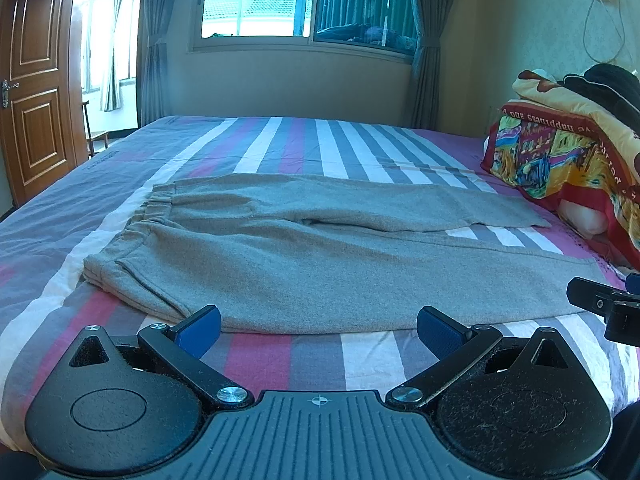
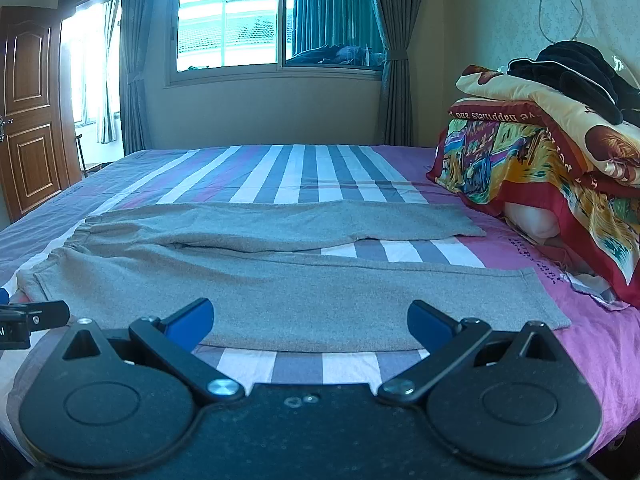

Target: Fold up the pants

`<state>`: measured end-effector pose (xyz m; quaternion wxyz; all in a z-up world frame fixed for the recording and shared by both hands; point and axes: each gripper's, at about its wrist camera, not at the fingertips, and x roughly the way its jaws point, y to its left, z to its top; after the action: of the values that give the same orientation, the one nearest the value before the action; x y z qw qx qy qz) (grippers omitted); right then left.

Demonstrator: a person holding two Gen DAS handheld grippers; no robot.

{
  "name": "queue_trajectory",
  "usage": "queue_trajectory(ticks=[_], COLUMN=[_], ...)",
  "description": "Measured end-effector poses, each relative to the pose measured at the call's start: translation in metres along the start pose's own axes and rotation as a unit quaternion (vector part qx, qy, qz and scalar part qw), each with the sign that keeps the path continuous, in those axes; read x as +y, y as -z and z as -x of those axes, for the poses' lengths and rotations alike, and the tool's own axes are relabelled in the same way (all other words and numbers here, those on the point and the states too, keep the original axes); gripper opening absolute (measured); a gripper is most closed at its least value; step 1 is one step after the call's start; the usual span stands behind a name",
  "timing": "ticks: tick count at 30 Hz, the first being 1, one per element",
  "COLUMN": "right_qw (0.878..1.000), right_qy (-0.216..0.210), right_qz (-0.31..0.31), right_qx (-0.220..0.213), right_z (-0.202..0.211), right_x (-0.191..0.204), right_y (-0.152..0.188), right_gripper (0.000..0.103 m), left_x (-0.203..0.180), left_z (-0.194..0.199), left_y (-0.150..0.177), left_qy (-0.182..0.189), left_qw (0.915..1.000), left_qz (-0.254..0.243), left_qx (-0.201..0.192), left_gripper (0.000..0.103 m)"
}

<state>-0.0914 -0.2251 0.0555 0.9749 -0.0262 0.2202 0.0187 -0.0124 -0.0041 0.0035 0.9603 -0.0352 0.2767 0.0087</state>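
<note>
Grey sweatpants (image 1: 320,256) lie flat on the striped bed, waistband at the left, both legs stretched to the right with a gap between them; they also show in the right wrist view (image 2: 304,284). My left gripper (image 1: 318,330) is open and empty, just short of the near edge of the near leg, toward the waist end. My right gripper (image 2: 310,322) is open and empty at the near edge of the same leg, toward the cuff end. The right gripper's tip shows at the right of the left wrist view (image 1: 608,300).
The bed (image 1: 280,148) has a purple, white and grey striped sheet. A stack of colourful folded quilts with dark clothes on top (image 2: 552,152) sits at the right, over a pillow (image 2: 528,220). A window, curtains and a wooden door (image 1: 32,92) stand behind.
</note>
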Motion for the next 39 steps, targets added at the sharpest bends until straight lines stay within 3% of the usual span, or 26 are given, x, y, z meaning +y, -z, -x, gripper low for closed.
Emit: queue_trajectory(ticks=[15,19,22,25,28,29,30,31,33,38,39], right_qw=[1.0,1.0,0.999,0.996,0.989,0.986,0.983,0.98,0.974,0.954,0.948], right_qy=[-0.004,-0.021,-0.048,-0.088,-0.133,-0.143,-0.157,-0.169,-0.192,-0.257,-0.266], right_qz=[0.004,0.013,0.012,0.021,0.064,0.078,0.091,0.102,0.119,0.155,0.167], right_qx=[0.003,-0.005,-0.014,-0.003,-0.017,-0.024,-0.027,-0.028,-0.018,0.029,0.041], right_z=[-0.001,-0.004,-0.015,-0.043,-0.081,-0.095,-0.112,-0.132,-0.173,-0.285,-0.31], right_x=[-0.001,-0.004,-0.012,-0.023,-0.028,-0.027,-0.027,-0.025,-0.018,0.014,0.023], right_y=[0.001,-0.002,-0.014,-0.039,-0.077,-0.088,-0.1,-0.112,-0.132,-0.163,-0.167], right_gripper=[0.103,0.103,0.103,0.103,0.103,0.102,0.101,0.099,0.082,0.079,0.075], left_x=[0.001,0.028,0.066,0.108,0.149,0.164,0.178,0.193,0.226,0.278,0.286], left_z=[-0.004,-0.013,-0.041,-0.071,-0.106,-0.124,-0.142,-0.161,-0.205,-0.307,-0.326], left_y=[-0.004,-0.012,-0.028,-0.058,-0.096,-0.111,-0.123,-0.134,-0.154,-0.174,-0.176], left_qy=[-0.013,-0.026,0.031,0.033,0.006,-0.01,-0.012,-0.007,0.005,0.011,0.022], left_qw=[0.9999,0.9985,0.9967,0.9966,0.9993,0.9996,0.9998,0.9996,0.9986,0.9942,0.9928], left_qz=[0.001,0.048,0.072,0.074,0.034,0.022,0.017,0.025,0.035,0.0,-0.01], left_qx=[0.011,0.001,0.018,0.017,-0.014,-0.011,-0.002,0.01,0.04,0.107,0.117], left_gripper=[0.103,0.103,0.103,0.103,0.1,0.092,0.073,0.065,0.066,0.067,0.067])
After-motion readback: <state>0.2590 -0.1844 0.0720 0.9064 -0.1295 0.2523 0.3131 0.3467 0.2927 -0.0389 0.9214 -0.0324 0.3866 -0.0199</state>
